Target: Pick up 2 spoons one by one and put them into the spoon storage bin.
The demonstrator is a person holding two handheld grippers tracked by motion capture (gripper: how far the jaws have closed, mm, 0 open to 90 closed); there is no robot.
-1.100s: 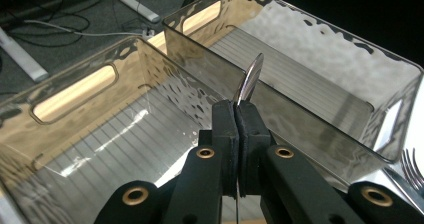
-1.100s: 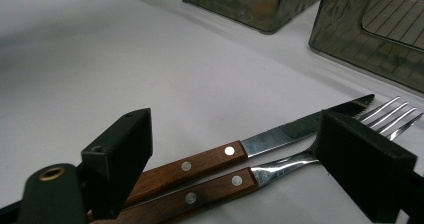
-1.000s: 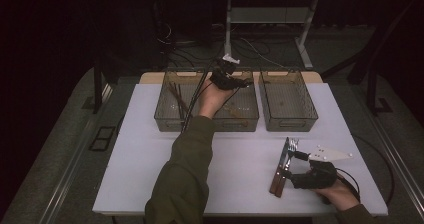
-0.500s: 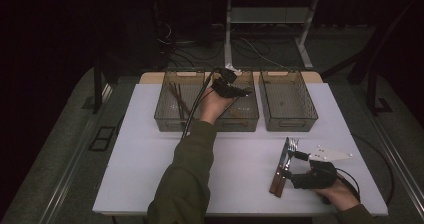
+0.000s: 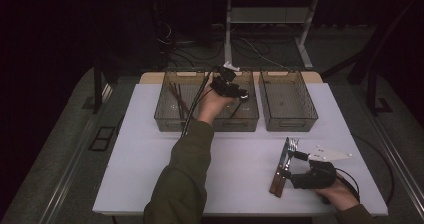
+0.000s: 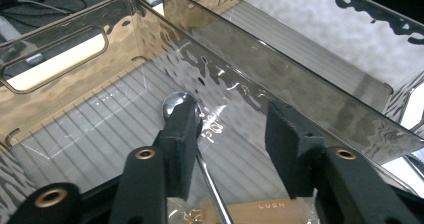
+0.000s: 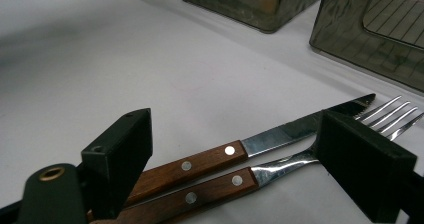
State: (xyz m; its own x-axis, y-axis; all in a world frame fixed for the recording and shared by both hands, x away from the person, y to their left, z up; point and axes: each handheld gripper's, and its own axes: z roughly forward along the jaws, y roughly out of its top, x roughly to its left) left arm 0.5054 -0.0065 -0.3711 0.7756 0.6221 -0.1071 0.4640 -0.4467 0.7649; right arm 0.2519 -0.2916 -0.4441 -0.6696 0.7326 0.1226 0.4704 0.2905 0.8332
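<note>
A white rectangular table (image 5: 150, 174) carried a leftmost smoky clear plastic bin (image 5: 165, 115) holding dark sticks (image 5: 176, 95), and a rightmost, matching bin (image 5: 288, 101). Black cables (image 5: 250, 46) lay on the floor beyond.

One marking is legible: the capital letters "LUSN", printed small and pale on the light wooden handle of the metal spoon (image 6: 235, 211), at the lower edge of the left gripper view. The handle lies inside the clear smoked-plastic bin (image 6: 90, 134)

Faint pale marks, possibly print, show on a clear wrapper over the spoon's neck, just right of the bowl; they cannot be read

The wooden-handled knife (image 7: 260, 146) and wooden-handled fork (image 7: 280, 171) in the right gripper view carry round metal rivets and no readable lettering

The high view resolves no text
</note>
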